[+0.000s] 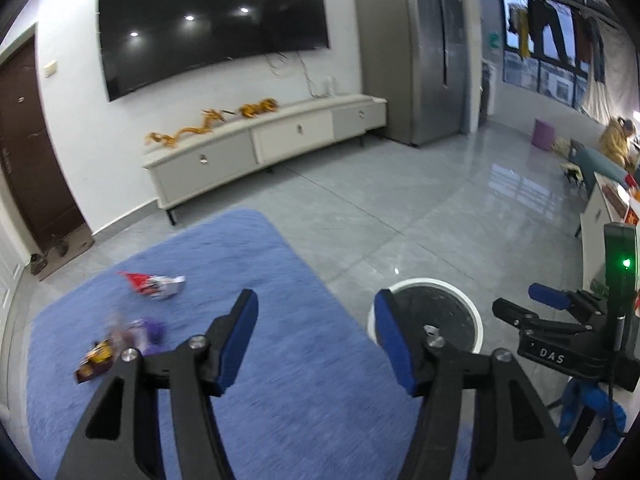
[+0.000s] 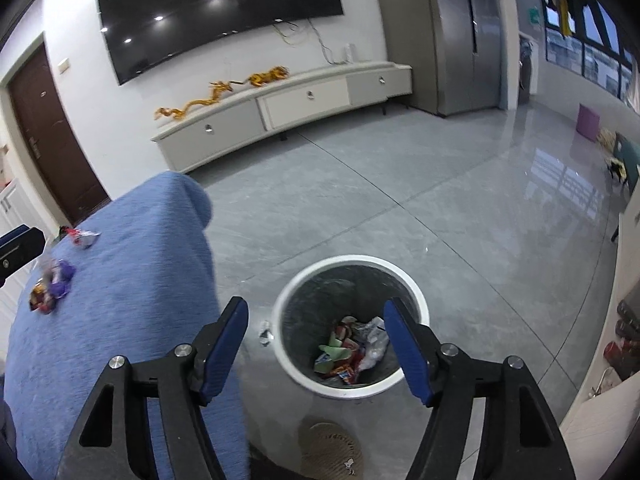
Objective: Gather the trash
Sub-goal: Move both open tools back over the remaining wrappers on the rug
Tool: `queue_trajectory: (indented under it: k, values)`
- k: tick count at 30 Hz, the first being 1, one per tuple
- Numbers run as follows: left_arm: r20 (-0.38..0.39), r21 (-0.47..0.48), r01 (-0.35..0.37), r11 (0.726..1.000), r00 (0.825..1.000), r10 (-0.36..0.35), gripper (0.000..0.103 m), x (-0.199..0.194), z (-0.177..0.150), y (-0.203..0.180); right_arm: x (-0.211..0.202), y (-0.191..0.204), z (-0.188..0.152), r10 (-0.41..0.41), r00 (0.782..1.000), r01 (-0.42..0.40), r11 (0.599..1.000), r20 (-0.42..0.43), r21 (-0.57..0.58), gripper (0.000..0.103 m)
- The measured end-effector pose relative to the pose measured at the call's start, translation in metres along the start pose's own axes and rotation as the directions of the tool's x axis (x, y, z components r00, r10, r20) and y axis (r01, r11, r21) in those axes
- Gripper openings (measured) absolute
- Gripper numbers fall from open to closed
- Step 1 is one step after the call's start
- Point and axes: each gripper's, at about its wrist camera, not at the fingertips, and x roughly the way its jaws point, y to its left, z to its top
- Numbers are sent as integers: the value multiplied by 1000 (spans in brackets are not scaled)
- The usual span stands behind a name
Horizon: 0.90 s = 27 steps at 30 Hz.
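White-rimmed round bin (image 2: 348, 386) stands upright on the grey floor just beside the blue rug, crumpled wrappers (image 2: 352, 350) heaped at its bottom. A small scrap (image 2: 265, 336) lies on the floor by its left rim. On the rug, well apart from the bin, lie a red-and-silver wrapper (image 1: 158, 284) and a purple-and-orange wrapper cluster (image 1: 120, 346).

Pretty normal living room: big dark TV (image 1: 212, 24) on a white wall, long pale cabinet (image 1: 264, 144) below it, glossy grey tile floor (image 1: 400, 208), brown door (image 1: 32, 152) left, windows (image 1: 560, 60) far right.
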Motion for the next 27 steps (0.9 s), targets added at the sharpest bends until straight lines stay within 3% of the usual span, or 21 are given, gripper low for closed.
queue_trajectory:
  k: [13,27]
  values:
    - [88,-101,-100,990,990,109,61,-80,-29,71,-26,97,-3,70,997,-67,981,12,-179,74]
    - [106,-216,-127,968,983,153,61,-107,-66,137,-36,171,-13,76,997,-73,946,-2,-315,74]
